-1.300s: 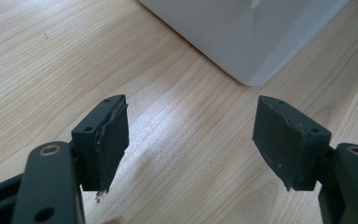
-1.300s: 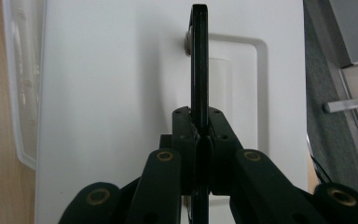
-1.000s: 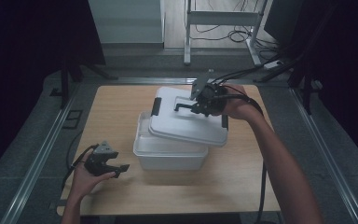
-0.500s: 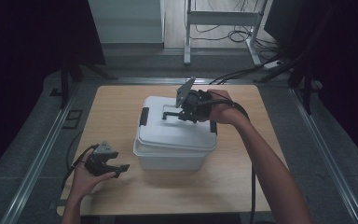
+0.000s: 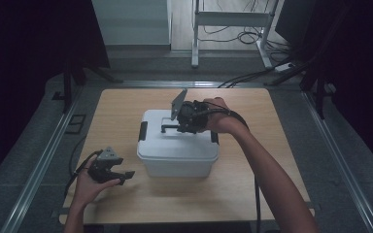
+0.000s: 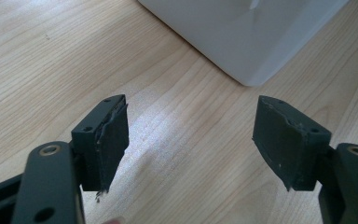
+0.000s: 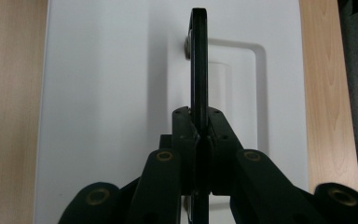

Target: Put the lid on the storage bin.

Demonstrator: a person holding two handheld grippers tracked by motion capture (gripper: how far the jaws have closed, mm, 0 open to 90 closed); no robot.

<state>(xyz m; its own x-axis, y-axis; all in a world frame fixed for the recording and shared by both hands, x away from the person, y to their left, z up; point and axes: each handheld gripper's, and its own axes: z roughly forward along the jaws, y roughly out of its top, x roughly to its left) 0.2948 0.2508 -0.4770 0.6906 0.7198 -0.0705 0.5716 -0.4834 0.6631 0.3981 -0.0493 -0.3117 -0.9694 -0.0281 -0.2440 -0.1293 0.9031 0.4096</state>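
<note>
A white plastic box (image 5: 177,162) stands mid-table, and its white lid (image 5: 175,141) lies squarely on top. My right gripper (image 5: 174,127) reaches over the lid from the right and is shut on the lid's thin black handle (image 5: 166,127). In the right gripper view the handle (image 7: 199,60) stands up edge-on between the closed jaws of that gripper (image 7: 199,128), above the white lid (image 7: 112,93). My left gripper (image 5: 125,175) rests low near the table's front left, open with nothing in it. In the left gripper view it (image 6: 191,135) points at bare wood just short of a corner of the box (image 6: 242,37).
The wooden table (image 5: 126,104) has free surface all around the box. Black latches (image 5: 143,131) hang at the box's ends. Metal rails (image 5: 39,165) run along the floor on both sides. A white stand (image 5: 233,19) and cables lie beyond the far edge.
The right gripper carried the lid left and down. It hung tilted over the box's far right side before and now sits level on the box. The left gripper has stayed put.
</note>
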